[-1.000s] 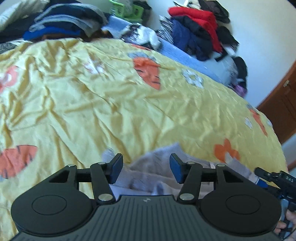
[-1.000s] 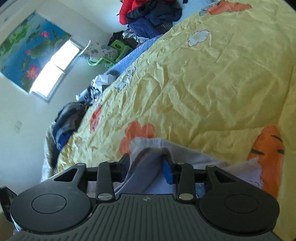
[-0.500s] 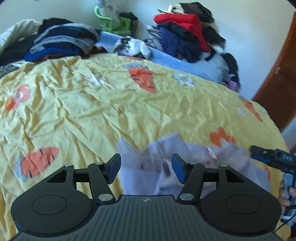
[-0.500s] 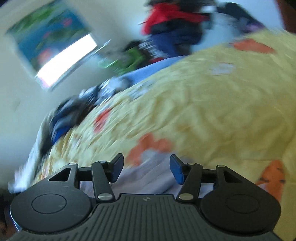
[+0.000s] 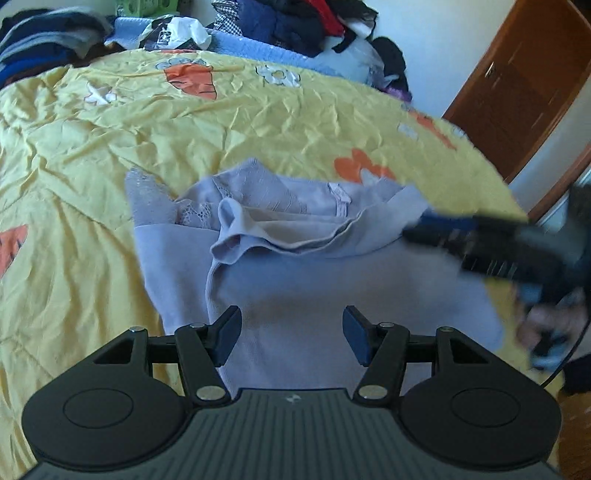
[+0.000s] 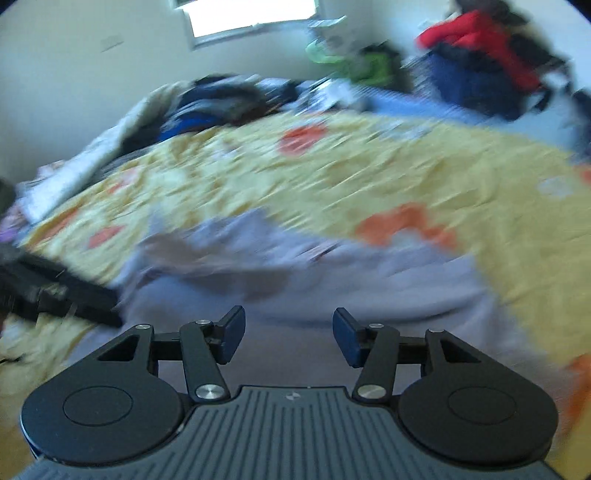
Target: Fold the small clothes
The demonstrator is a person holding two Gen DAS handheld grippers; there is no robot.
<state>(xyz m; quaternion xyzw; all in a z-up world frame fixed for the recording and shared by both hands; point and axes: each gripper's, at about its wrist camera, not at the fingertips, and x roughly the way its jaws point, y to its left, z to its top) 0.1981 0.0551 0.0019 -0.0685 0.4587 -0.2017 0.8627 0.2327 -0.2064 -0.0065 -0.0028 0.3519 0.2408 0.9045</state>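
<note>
1. You're working on a bed [image 5: 258, 122] under a yellow sheet printed with carrots and flowers; piles of clothes [image 5: 303, 22] sit along the far wall and a brown door [image 5: 517, 85] stands to the right.
2. The garment [image 5: 332, 280] is a pale lilac piece lying on the sheet right in front of both claws, with a lace-trimmed part [image 5: 155, 192] toward the far left and a loose ruffled fold [image 5: 266, 236] across its middle.
3. Your left claw [image 5: 291, 334] is released, jaws apart above the cloth with nothing pinched.
4. Your right claw [image 6: 288, 336] is also released; its jaws have just been opening and no cloth sits between them. That view is smeared, so fine detail there is unclear.
5. Expect the fabric to be light, soft and limp: it will likely sag and bunch if you lift from one point.
6. Take hold at an edge or corner with each claw, probably the two near corners, and keep the ruffled fold flat before doubling it over. The lace looks delicate, so avoid tugging it.
</note>
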